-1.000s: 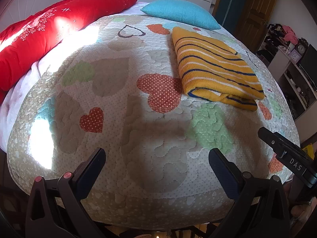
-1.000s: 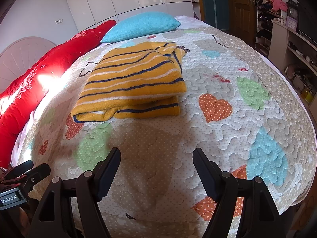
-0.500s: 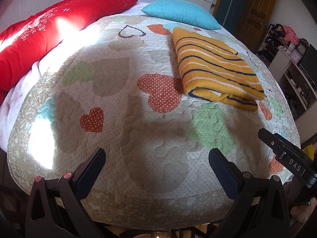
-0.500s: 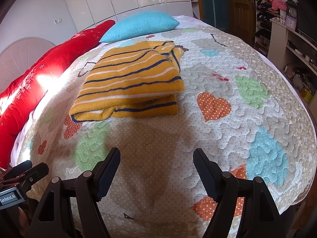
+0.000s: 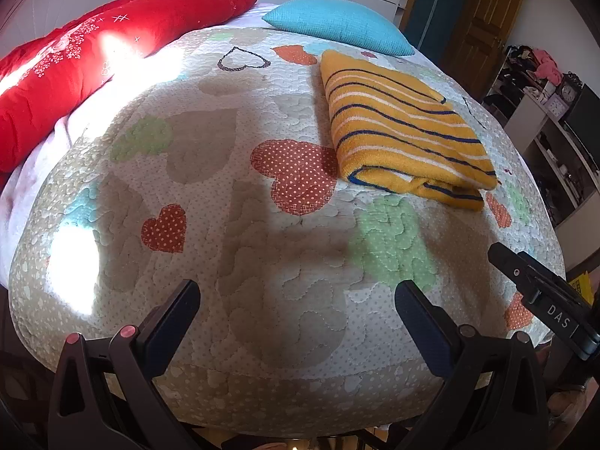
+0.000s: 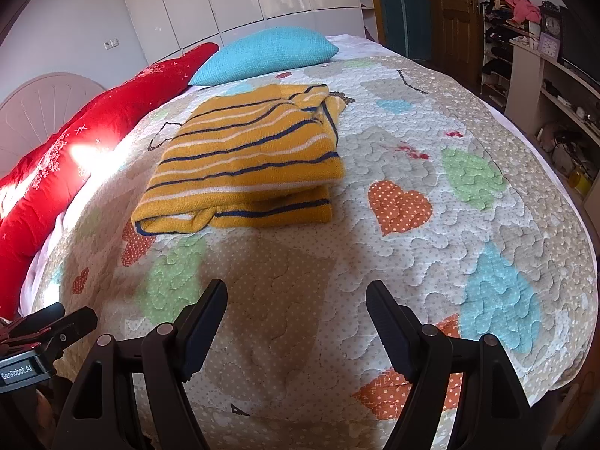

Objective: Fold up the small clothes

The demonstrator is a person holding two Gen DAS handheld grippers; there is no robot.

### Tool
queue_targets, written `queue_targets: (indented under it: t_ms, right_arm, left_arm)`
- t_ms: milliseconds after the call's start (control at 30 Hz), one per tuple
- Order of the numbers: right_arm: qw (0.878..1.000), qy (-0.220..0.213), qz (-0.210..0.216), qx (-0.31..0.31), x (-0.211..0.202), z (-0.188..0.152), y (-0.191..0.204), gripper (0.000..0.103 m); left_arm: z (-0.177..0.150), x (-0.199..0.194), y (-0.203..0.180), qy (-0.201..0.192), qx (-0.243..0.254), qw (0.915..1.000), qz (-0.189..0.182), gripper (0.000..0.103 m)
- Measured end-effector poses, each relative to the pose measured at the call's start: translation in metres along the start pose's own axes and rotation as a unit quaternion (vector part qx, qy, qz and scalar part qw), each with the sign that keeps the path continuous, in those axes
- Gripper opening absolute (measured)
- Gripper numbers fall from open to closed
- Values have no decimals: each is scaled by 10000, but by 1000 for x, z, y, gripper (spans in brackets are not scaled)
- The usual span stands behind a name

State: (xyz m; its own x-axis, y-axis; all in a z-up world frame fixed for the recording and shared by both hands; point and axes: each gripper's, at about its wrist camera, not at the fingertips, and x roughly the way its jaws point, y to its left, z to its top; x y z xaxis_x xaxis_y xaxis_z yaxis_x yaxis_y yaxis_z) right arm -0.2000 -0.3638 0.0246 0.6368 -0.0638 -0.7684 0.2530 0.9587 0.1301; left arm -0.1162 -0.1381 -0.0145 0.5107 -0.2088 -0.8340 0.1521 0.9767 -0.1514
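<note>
A big bed (image 5: 262,270) wears a quilt with hearts. The folded yellow striped top (image 6: 247,165) lies far up it, near a blue pillow (image 6: 270,54). Left claw (image 5: 298,302) and right claw (image 6: 296,302) gape wide, holding nothing.

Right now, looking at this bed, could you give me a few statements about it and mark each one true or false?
1. The striped yellow garment lies folded on the quilt. True.
2. The left gripper holds the garment. False: its fingers are apart and empty, short of it.
3. A blue pillow lies beyond the garment. True.
4. The right gripper is shut. False: it is open.
5. The red bolster lies on top of the garment. False: it lies along the bed's side, apart from it.
</note>
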Motion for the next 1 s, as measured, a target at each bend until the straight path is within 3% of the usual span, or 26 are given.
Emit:
queue_targets:
  t_ms: [533,867,1000]
  right_arm:
    - [9997,-185,-137,-10,7,31,-25,82]
    - [9979,-332,-555,19,0,37,-52,84]
    - [9982,-288,-521,-61,3,37,-49,84]
  left_arm:
    - [20,19,-34,372,112,9992,14,103]
    - [25,23,-74,331,565,9978,20,103]
    - [24,23,-78,292,689,9972,83,103]
